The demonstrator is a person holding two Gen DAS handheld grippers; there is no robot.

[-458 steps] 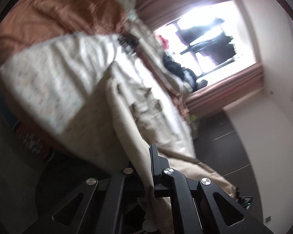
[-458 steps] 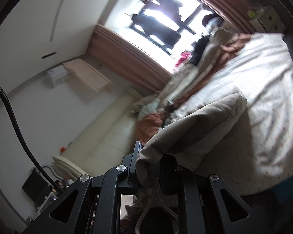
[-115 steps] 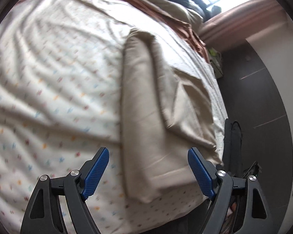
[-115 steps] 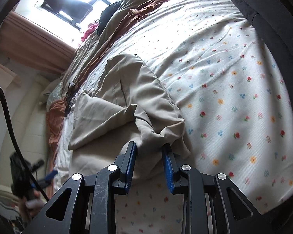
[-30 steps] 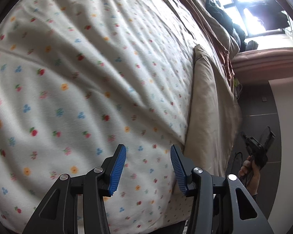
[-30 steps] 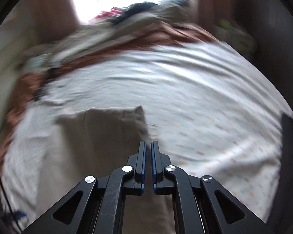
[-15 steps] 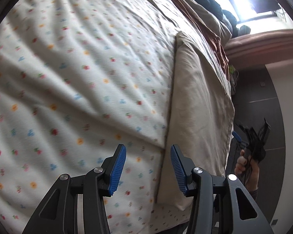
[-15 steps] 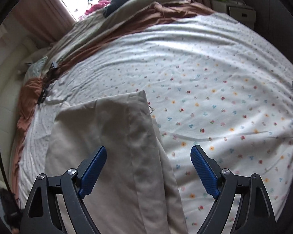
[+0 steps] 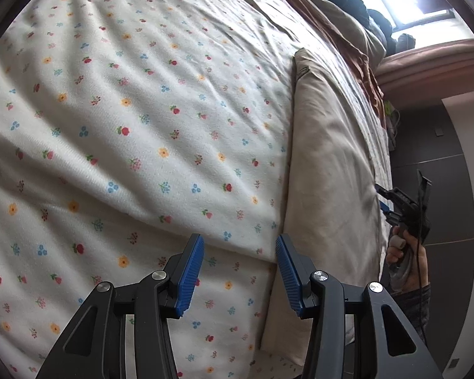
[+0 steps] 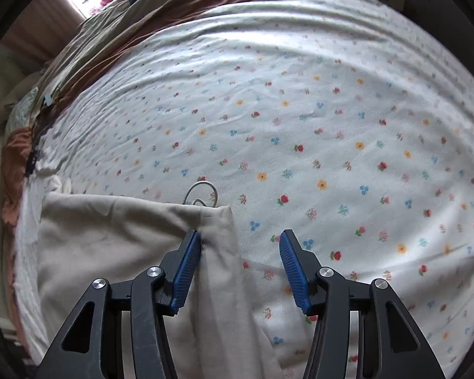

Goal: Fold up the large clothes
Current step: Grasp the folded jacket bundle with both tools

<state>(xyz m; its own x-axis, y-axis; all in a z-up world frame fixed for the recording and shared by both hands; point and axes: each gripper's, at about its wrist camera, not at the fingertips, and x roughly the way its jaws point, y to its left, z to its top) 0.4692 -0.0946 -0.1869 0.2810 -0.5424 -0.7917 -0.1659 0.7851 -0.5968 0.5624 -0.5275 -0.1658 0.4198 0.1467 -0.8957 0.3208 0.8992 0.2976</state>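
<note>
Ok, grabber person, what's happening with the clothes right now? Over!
Left gripper open, empty. Right gripper open, fingers closing around beige garment edge. Nothing in the way.

Matt beige woven cloth garment (image 10: 117, 237), soft flower-printed cotton bedsheet (image 10: 300, 110), ribbed blue pads (image 9: 189, 274)

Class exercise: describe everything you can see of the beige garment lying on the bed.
The beige garment is plain, matte woven-looking cloth, folded into a long flat slab on the floral bedsheet. Its far edge shows a stitched seam, with a pale drawstring loop poking out. The right gripper, jaws open, straddles its corner, one pad against the cloth. The left gripper hangs beside its long edge.
</note>
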